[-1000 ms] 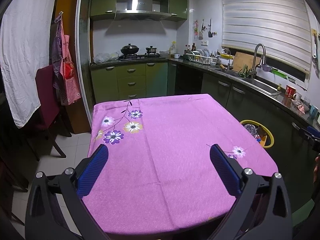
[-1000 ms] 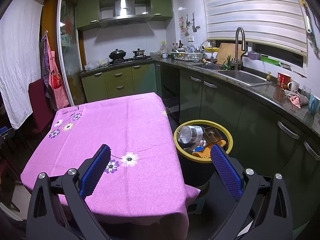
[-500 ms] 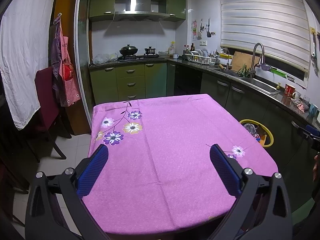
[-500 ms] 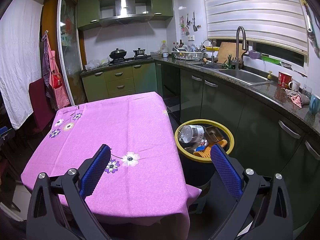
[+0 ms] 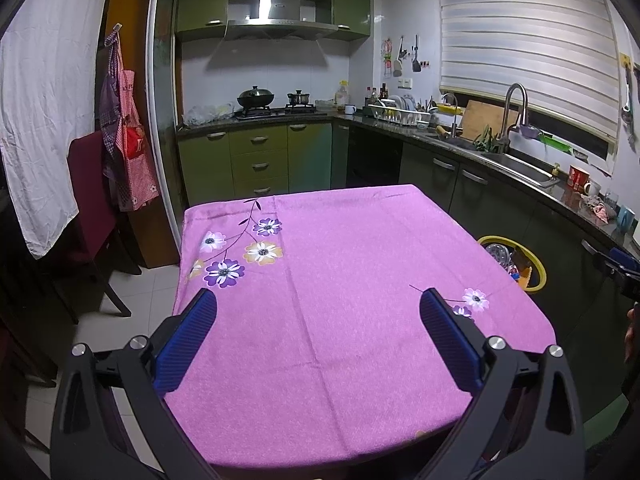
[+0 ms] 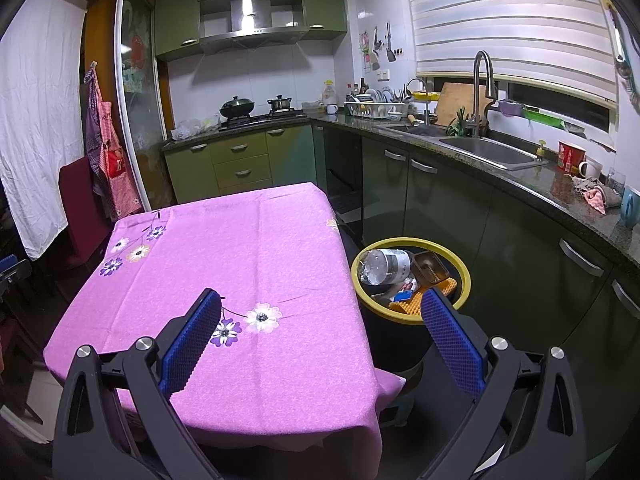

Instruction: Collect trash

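Note:
A yellow-rimmed black trash bin (image 6: 460, 264) stands on the floor right of the table; it also shows in the left wrist view (image 5: 538, 268). Inside lie a clear plastic bottle (image 6: 386, 266), a brown tray (image 6: 430, 268) and an orange piece (image 6: 416, 302). My right gripper (image 6: 320, 304) is open and empty, held above the table's right front corner, its right finger near the bin. My left gripper (image 5: 318, 306) is open and empty above the table's front part. The table has a purple flowered cloth (image 5: 340, 280) with no trash on it.
Green kitchen cabinets and a dark counter with a sink (image 6: 488, 152) run along the right and back. A stove with pots (image 5: 256, 100) is at the back. A dark red chair (image 5: 90, 200) and hanging aprons (image 5: 128, 152) stand left of the table.
Both grippers have drifted very slightly; the views are almost the same. Both stay open and empty.

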A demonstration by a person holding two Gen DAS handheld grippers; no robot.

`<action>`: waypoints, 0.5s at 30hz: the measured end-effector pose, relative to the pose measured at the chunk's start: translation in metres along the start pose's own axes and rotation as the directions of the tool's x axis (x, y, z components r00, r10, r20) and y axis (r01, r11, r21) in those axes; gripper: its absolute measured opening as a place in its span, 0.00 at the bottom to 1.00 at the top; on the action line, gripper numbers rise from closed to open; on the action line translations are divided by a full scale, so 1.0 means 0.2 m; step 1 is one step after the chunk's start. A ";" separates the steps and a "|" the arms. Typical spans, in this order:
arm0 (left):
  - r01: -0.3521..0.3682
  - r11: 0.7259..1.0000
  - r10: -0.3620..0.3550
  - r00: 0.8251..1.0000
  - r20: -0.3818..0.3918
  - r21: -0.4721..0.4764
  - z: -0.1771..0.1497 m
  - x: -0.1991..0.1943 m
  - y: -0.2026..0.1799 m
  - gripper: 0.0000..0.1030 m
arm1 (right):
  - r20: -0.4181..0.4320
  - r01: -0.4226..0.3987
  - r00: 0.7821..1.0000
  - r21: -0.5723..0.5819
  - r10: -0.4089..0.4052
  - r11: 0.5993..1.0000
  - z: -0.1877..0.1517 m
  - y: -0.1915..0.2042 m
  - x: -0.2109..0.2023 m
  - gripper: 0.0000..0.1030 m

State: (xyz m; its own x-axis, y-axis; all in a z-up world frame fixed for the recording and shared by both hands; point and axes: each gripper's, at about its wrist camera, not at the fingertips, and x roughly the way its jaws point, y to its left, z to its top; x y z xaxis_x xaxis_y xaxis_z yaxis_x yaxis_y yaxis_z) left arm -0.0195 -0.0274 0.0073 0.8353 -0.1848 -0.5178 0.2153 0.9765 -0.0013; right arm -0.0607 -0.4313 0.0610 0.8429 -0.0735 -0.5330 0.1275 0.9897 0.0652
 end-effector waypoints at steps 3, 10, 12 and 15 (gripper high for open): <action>0.006 1.000 -0.006 1.000 0.002 -0.008 0.00 0.00 0.00 0.94 | -0.002 -0.003 1.000 -0.001 0.003 1.000 -0.01 0.01 0.01 0.96; 0.009 1.000 -0.009 1.000 0.001 -0.007 -0.01 0.00 0.00 0.94 | -0.002 -0.004 1.000 0.000 0.004 1.000 -0.01 0.01 0.01 0.96; 0.006 1.000 -0.006 1.000 -0.002 -0.003 -0.02 0.00 0.00 0.94 | -0.002 -0.004 1.000 0.000 0.004 1.000 -0.01 0.01 0.01 0.96; 0.006 1.000 -0.006 1.000 -0.004 0.004 -0.02 0.00 -0.01 0.94 | -0.002 -0.004 1.000 0.001 0.004 1.000 -0.01 0.01 0.01 0.96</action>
State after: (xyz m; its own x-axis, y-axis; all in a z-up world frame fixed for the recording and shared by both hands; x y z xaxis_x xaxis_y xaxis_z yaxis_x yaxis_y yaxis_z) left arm -0.0212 -0.0295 0.0041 0.8320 -0.1897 -0.5214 0.2220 0.9750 -0.0005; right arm -0.0598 -0.4291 0.0580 0.8422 -0.0689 -0.5347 0.1242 0.9899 0.0681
